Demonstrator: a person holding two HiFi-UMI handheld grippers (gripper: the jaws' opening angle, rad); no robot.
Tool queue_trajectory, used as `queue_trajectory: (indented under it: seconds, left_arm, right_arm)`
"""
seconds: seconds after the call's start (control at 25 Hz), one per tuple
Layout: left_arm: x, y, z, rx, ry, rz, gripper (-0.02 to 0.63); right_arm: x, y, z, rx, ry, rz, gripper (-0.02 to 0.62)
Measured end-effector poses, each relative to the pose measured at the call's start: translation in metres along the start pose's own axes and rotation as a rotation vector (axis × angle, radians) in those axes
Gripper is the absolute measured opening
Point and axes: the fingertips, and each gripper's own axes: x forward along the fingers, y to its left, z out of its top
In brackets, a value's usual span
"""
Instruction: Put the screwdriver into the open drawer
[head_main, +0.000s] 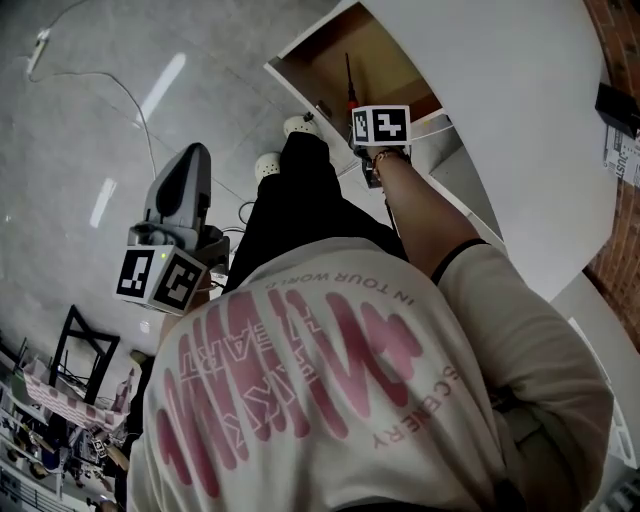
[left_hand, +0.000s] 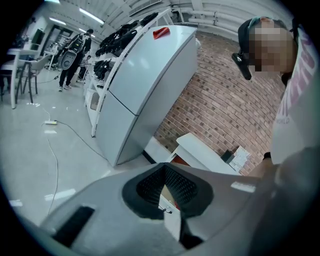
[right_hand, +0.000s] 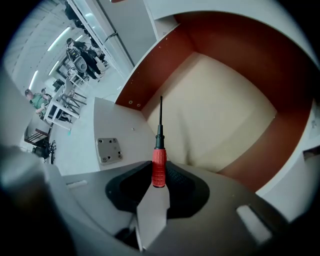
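Note:
A screwdriver (right_hand: 158, 167) with a red handle and a thin black shaft is held in my right gripper (right_hand: 159, 172), whose jaws are shut on the handle. The shaft points down into the open drawer (right_hand: 160, 65), which has red-brown walls and a bare beige floor. In the head view the right gripper (head_main: 368, 160) hangs over the drawer (head_main: 300, 62), with the screwdriver (head_main: 349, 78) above its floor. My left gripper (head_main: 188, 165) is off to the left over the grey floor, far from the drawer. Its pads (left_hand: 177, 182) meet at the tips with nothing between them.
The drawer sits in a white curved cabinet (head_main: 520, 120); a metal plate (right_hand: 109, 150) lies on a white surface beside the drawer. The person's legs and white shoes (head_main: 268, 165) stand by the drawer. A white refrigerator (left_hand: 145, 85), brick wall (left_hand: 225, 110), floor cable (left_hand: 55, 150) and distant people show leftward.

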Motion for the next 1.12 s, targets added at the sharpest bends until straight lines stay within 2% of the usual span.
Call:
queue_trajectory:
  seconds: [0.24,0.52,1.12]
  left_arm:
    - [0.004,0.015,0.000,-0.028,0.002,0.047,0.003]
    - [0.012,0.022,-0.007,-0.079,-0.001,0.062,0.003]
    - [0.014,0.027,-0.024,-0.088,0.025,0.098,0.003]
  right_arm:
    - [0.015,-0.006,0.014,-0.023,0.037,-0.009,0.100]
    - [0.029,-0.016,0.020,-0.049,0.071,-0.078,0.098]
    - [0.053,-0.022,0.011,-0.056,0.164,-0.112,0.095]
